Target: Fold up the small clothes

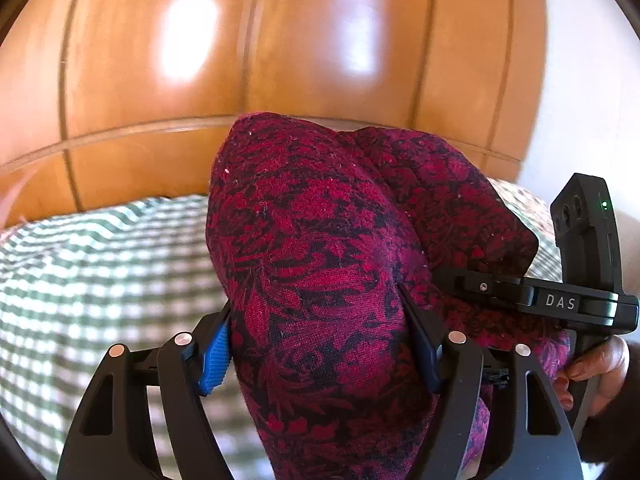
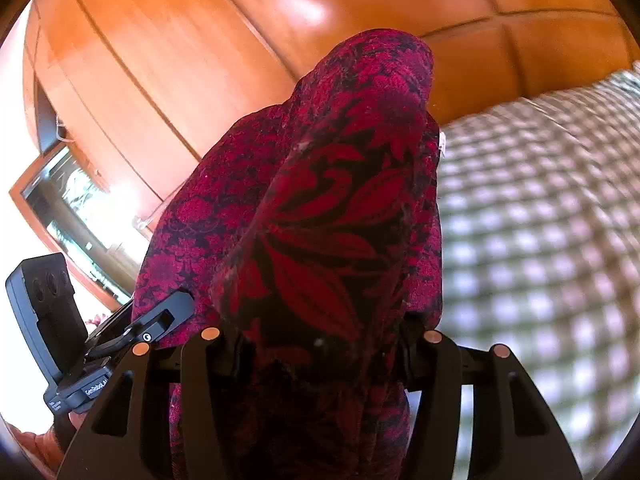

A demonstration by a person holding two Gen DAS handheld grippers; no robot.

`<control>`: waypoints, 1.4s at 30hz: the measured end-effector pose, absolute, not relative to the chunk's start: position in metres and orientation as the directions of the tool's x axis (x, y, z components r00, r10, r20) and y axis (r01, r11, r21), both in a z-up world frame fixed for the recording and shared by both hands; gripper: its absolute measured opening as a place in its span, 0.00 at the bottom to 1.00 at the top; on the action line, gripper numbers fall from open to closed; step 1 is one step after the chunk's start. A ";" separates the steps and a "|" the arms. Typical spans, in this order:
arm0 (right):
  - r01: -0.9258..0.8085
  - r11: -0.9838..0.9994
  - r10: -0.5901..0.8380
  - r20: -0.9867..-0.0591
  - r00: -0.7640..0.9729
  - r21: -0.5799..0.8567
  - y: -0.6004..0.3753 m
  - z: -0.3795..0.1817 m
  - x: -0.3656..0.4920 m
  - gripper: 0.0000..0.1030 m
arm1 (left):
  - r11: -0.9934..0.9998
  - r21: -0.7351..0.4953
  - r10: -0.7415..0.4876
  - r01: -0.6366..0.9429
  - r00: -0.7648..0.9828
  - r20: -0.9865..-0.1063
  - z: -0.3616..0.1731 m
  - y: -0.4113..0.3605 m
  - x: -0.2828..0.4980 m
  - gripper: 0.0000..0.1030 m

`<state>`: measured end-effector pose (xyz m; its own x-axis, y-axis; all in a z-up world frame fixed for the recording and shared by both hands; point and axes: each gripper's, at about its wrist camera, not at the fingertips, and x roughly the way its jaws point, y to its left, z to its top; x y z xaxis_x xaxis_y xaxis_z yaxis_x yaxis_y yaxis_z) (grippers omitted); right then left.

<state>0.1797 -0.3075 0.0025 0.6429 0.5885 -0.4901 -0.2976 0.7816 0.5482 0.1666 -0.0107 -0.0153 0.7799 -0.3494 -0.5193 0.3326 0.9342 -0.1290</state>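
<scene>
A dark red garment with a black floral pattern (image 1: 320,248) is held up above the bed. My left gripper (image 1: 320,344) is shut on a thick bunch of it, the blue pad (image 1: 216,356) pressed to the cloth. My right gripper (image 2: 324,344) is shut on another bunch of the same garment (image 2: 340,208), which hides its fingertips. The right gripper's body (image 1: 560,300) shows at the right of the left wrist view, close beside the left one. The left gripper's body (image 2: 80,360) shows at the lower left of the right wrist view.
A green and white checked bed cover (image 1: 100,280) lies below, also in the right wrist view (image 2: 540,240). A glossy wooden headboard or panelled wall (image 1: 280,48) stands behind. A wood-framed window or mirror (image 2: 68,216) is at the left.
</scene>
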 end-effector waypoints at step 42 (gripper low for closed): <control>-0.067 0.961 0.223 -0.612 0.759 0.267 -0.281 -0.048 0.240 0.96 | 0.977 -0.212 -0.160 0.037 0.784 -0.600 -0.080 0.061 0.201 0.96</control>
